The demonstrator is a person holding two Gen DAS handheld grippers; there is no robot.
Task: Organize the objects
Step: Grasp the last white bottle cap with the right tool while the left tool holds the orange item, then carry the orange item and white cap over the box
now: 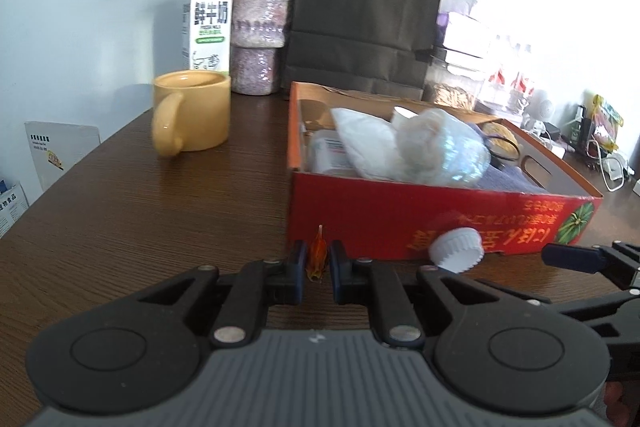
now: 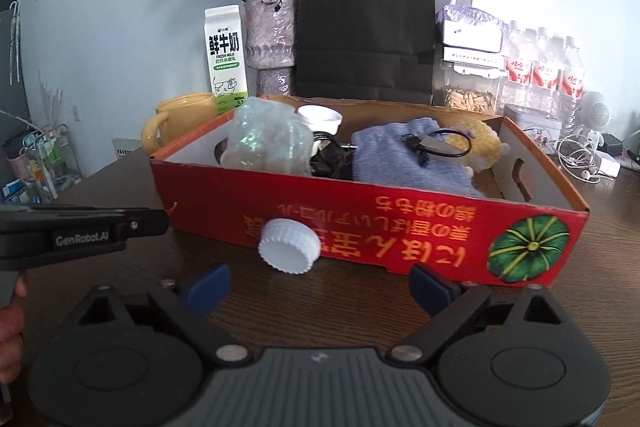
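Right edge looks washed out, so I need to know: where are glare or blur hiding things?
Left wrist view: window glare bleaches the bottles at right, and the white cap is soft. Right wrist view: bottles readable, cap sharp; fisheye bends the red box.

Counter (image 2: pixel 360 307) dark brown woodgrain. Box (image 2: pixel 400 227) red outside with yellow-orange lettering and a green striped pumpkin print, orange rim, pale inside. Cap (image 2: pixel 289 246) white, ribbed. Mug (image 1: pixel 192 115) mustard yellow. Milk carton (image 2: pixel 225 59) white with green base. Bag (image 2: pixel 366 23) black. Vase (image 1: pixel 260 31) mottled purple-pink. Cloth (image 2: pixel 400 155) grey-blue.
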